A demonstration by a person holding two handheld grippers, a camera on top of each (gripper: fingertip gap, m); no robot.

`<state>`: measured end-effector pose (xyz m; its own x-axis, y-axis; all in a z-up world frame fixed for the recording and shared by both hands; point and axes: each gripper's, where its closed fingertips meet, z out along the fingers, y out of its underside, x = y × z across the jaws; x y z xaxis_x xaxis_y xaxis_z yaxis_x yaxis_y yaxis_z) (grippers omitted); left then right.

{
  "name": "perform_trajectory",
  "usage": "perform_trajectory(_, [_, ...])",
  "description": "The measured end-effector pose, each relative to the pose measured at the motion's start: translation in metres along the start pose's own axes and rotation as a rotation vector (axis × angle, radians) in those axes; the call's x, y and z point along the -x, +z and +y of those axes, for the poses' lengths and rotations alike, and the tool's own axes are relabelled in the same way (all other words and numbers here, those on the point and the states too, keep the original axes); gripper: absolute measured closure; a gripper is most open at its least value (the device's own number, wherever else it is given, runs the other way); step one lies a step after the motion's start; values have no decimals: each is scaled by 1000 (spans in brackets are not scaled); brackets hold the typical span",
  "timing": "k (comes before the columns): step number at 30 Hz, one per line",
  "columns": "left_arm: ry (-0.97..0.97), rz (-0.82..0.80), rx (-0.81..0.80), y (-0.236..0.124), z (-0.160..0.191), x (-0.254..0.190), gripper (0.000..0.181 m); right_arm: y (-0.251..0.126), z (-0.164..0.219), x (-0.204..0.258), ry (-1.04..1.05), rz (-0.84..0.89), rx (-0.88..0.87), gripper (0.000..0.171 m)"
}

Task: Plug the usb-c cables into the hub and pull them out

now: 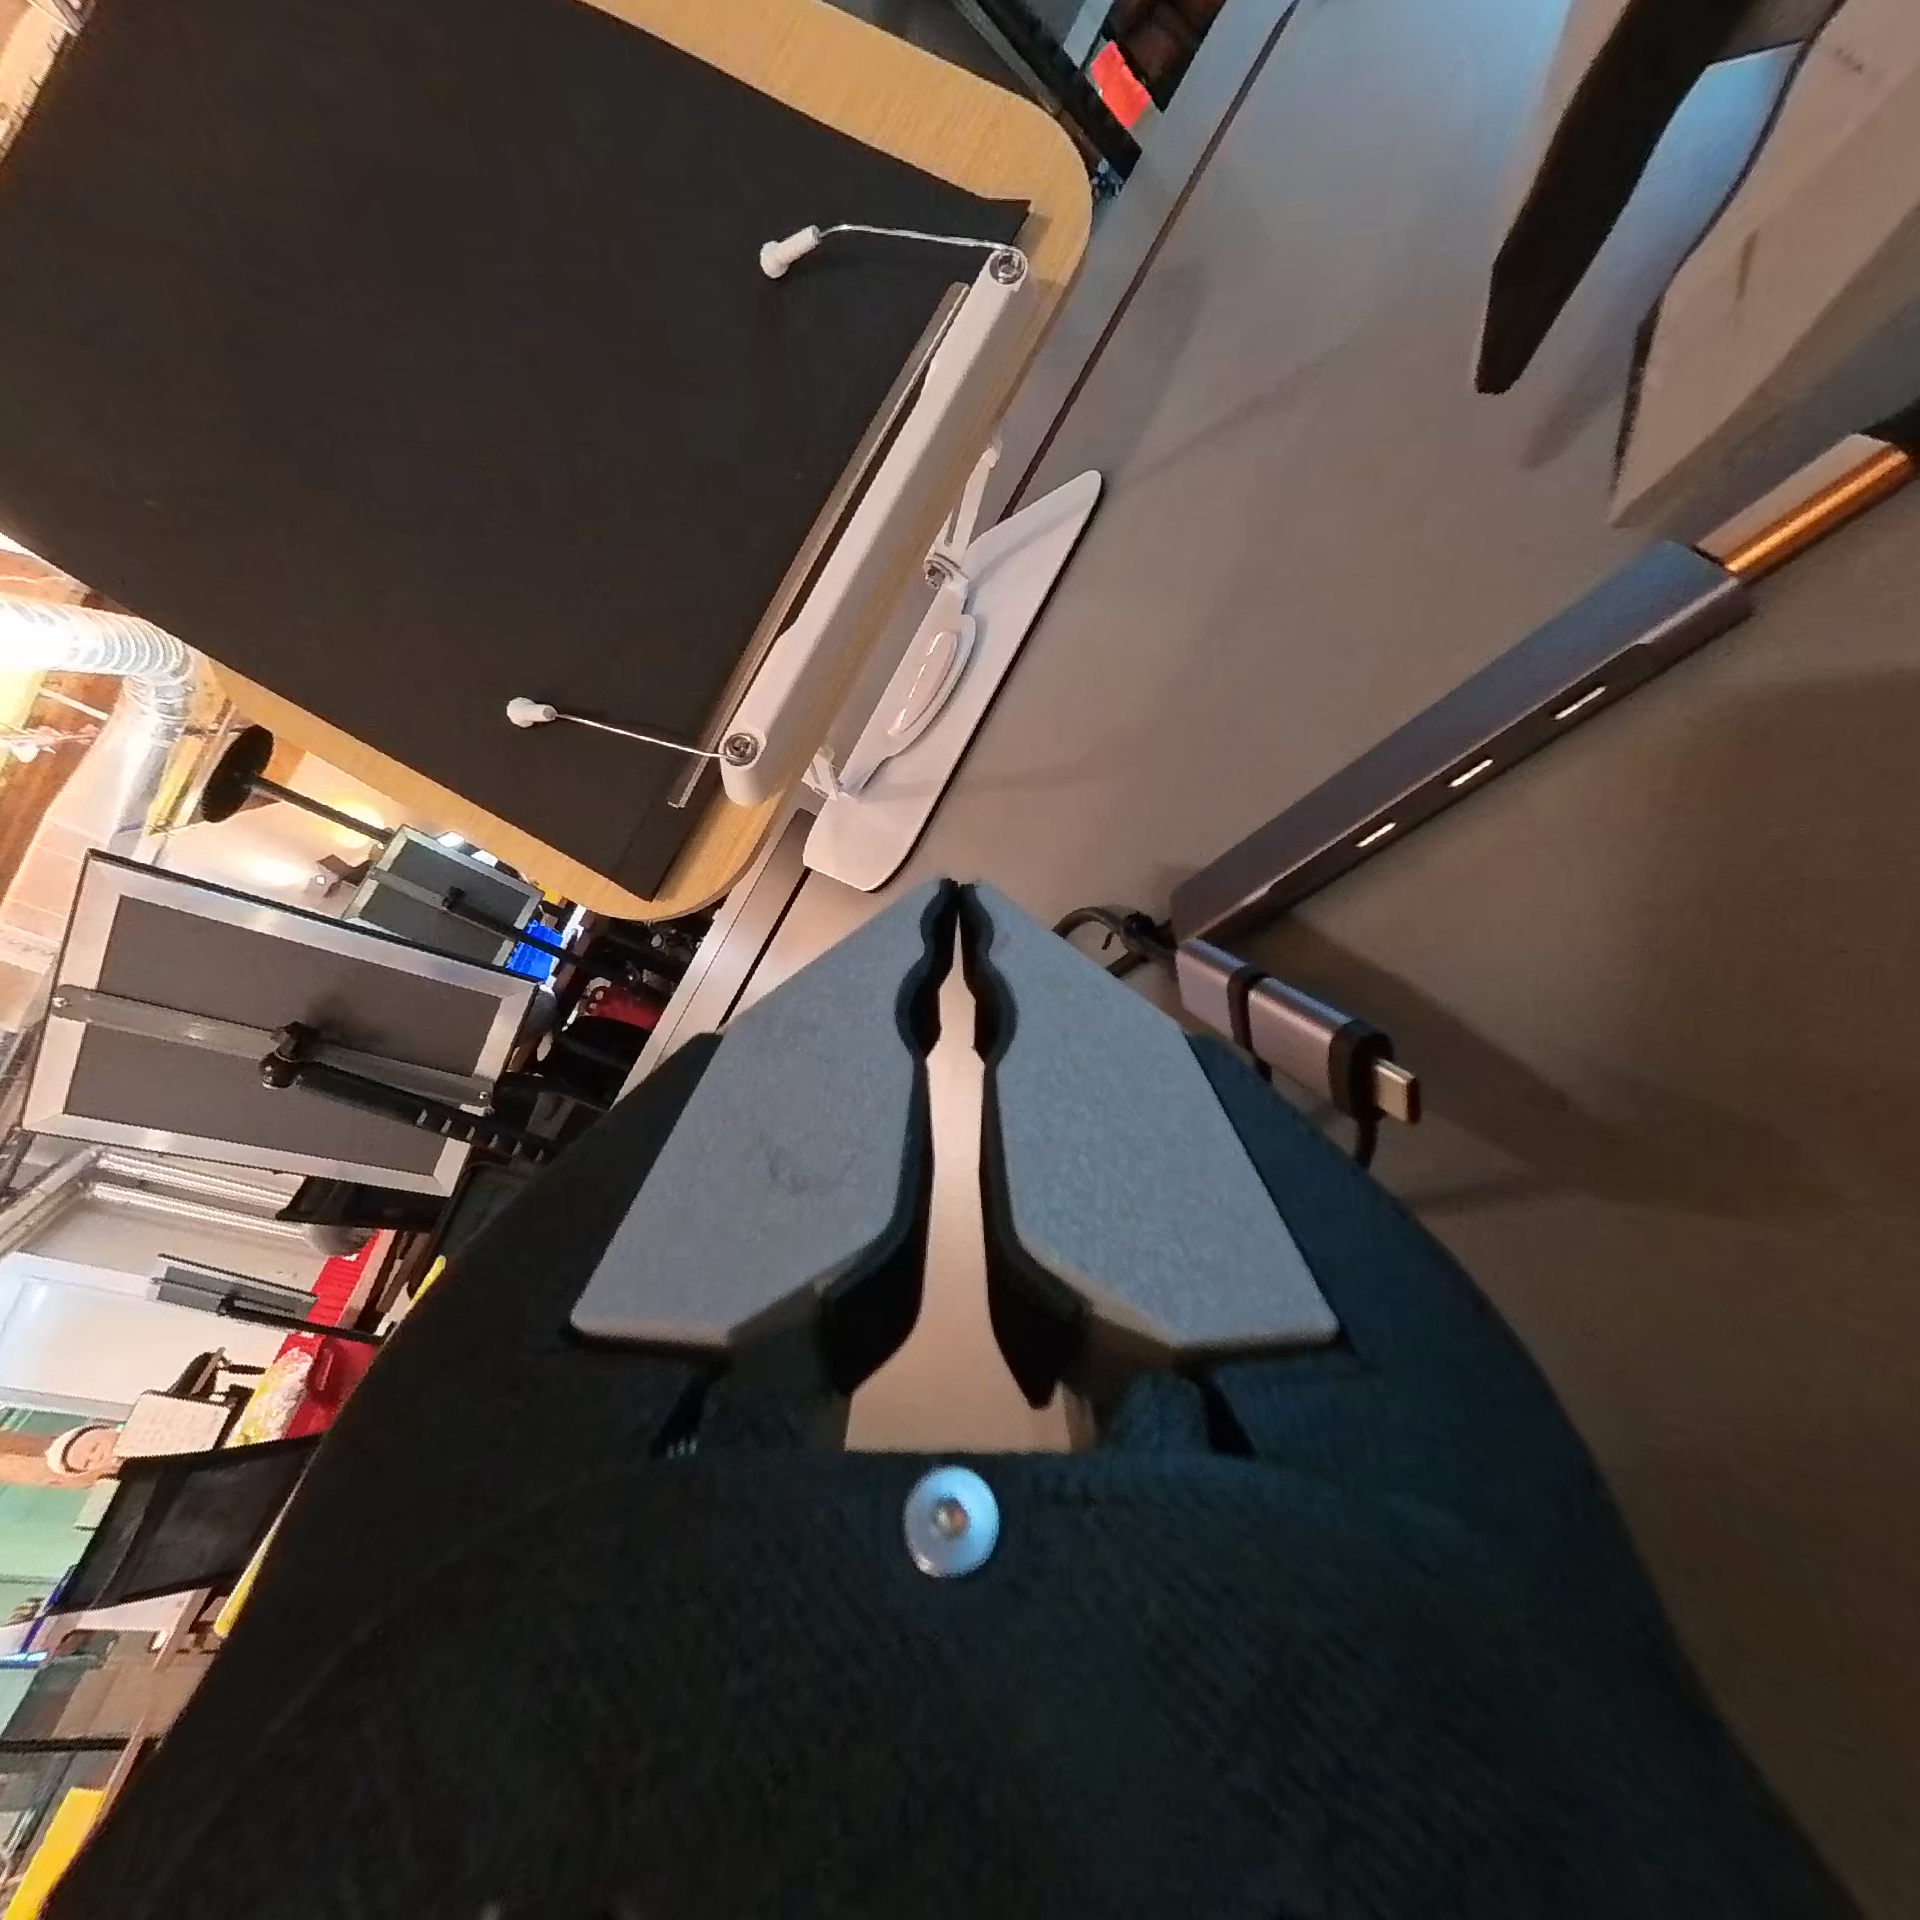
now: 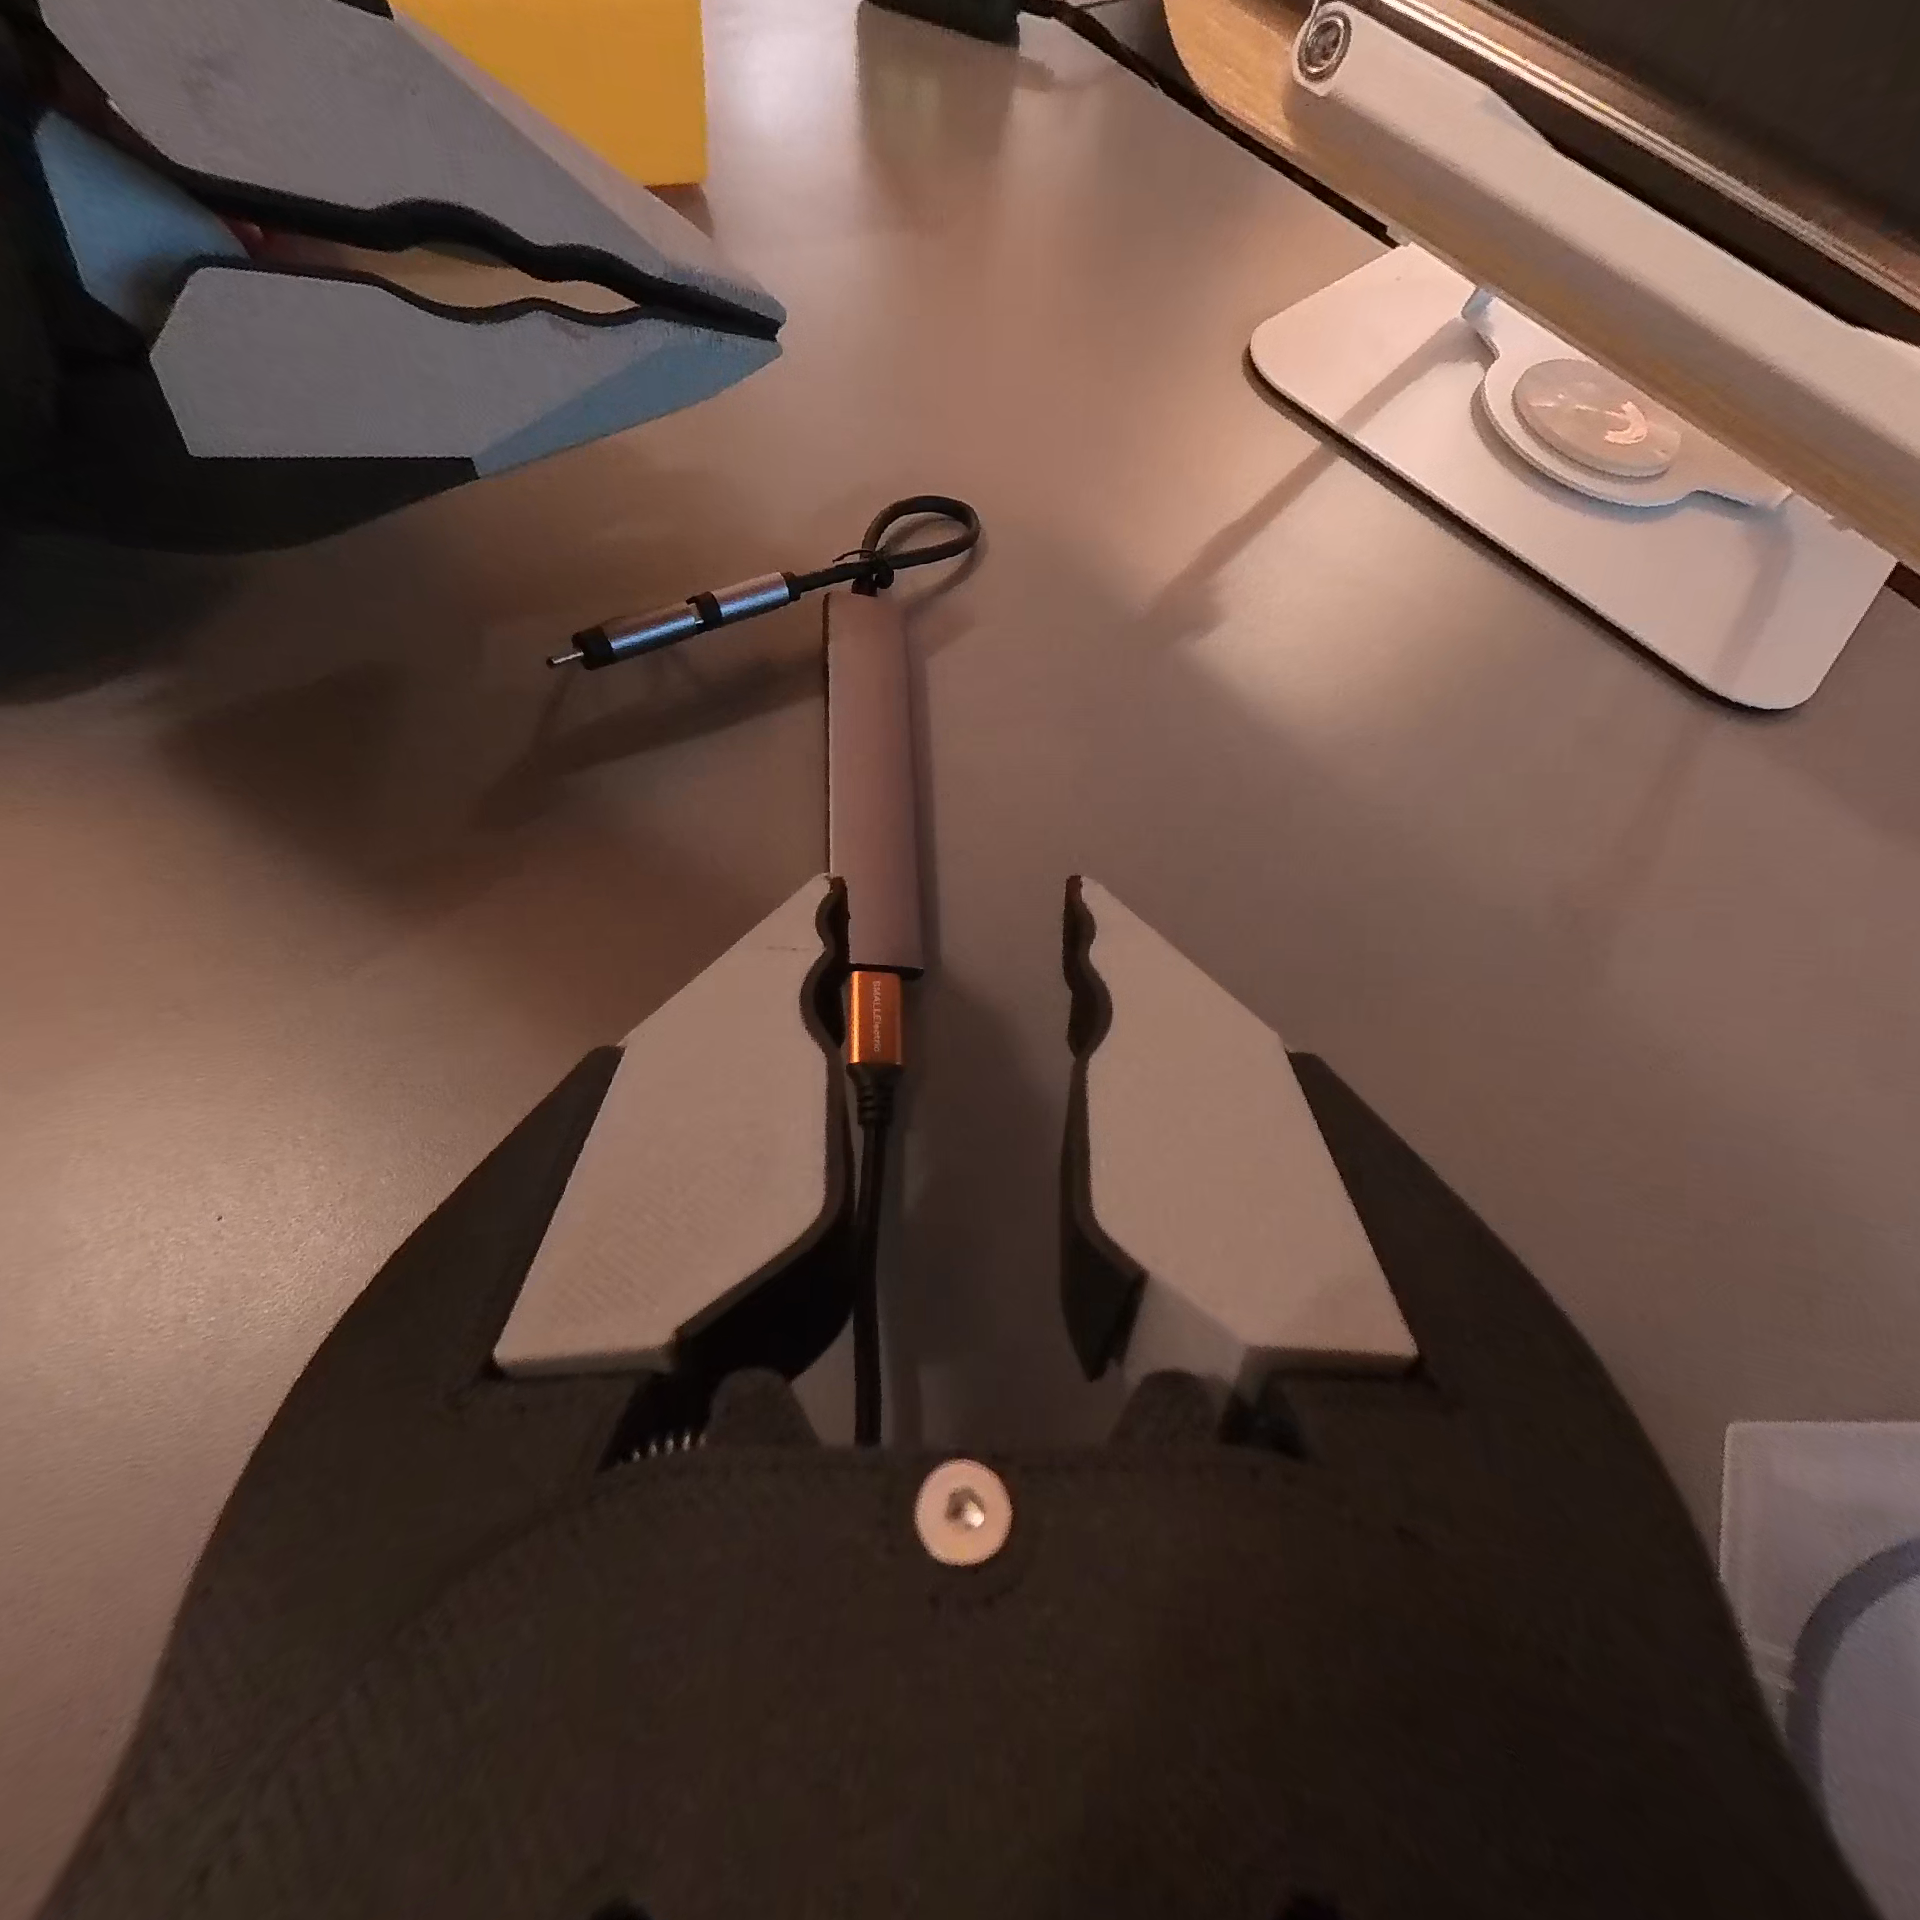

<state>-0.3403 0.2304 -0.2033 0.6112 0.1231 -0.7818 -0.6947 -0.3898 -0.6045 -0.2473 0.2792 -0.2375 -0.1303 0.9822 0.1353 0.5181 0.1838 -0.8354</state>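
A slim grey hub (image 2: pixel 875 790) lies on the grey table, also in the left wrist view (image 1: pixel 1455 769). An orange-sleeved usb-c plug (image 2: pixel 875 1023) sits in its near end; its black cable runs back between my right fingers. The orange plug shows in the left wrist view (image 1: pixel 1808 509). The hub's own short tail ends in a grey plug (image 2: pixel 644 629), lying free, also seen in the left wrist view (image 1: pixel 1299 1023). My right gripper (image 2: pixel 948 894) is open, its fingers either side of the plug without gripping it. My left gripper (image 1: pixel 958 894) is shut and empty, left of the hub; it shows in the right wrist view (image 2: pixel 764 312).
A white stand (image 2: pixel 1558 499) holds a wood-edged black board (image 1: pixel 468 416) at the back. A yellow block (image 2: pixel 582 83) sits far left. A pale object (image 2: pixel 1829 1621) lies at the right front edge. Shelves and frames stand beyond the table edge (image 1: pixel 291 1039). It is some 4 cm from my right tips to the slim grey hub (image 2: pixel 875 790). Look for it in the left wrist view (image 1: pixel 1422 727) too.
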Motion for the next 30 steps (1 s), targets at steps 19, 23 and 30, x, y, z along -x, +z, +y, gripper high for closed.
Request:
perform_trajectory(19, [-303, 462, -50, -93, -65, -16, 176, 1, 0, 2, -26, 9, 7, 133])
perform_trajectory(23, [-433, 506, -76, -148, -75, 49, 163, 1, 0, 2, -40, 17, 7, 133])
perform_trajectory(30, [-411, 446, 301, -206, 56, 136, 147, -1, -1, -1, -7, 14, -9, 133])
